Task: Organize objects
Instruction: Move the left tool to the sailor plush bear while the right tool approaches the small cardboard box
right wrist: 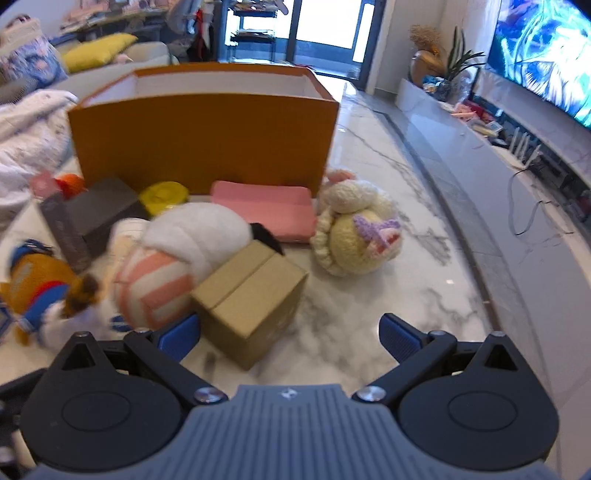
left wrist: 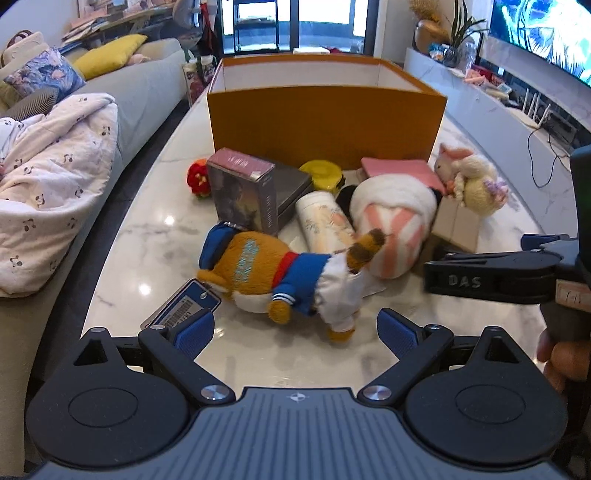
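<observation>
Orange plush fox point(left wrist: 280, 275) lies on the marble table point(left wrist: 155, 229) just ahead of my left gripper point(left wrist: 295, 330), spread wide, empty. My right gripper point(right wrist: 290, 334) gapes too, holding nothing, its left pad beside the cardboard box point(right wrist: 251, 299).

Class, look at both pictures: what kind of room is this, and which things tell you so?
Most likely a home living room: a sofa with cushions and a blanket, a large television on a low unit, and a marble table strewn with toys.

fox plush point(right wrist: 40, 288) blurred, cut off at left edge; box point(left wrist: 325, 110) inside hidden.
</observation>
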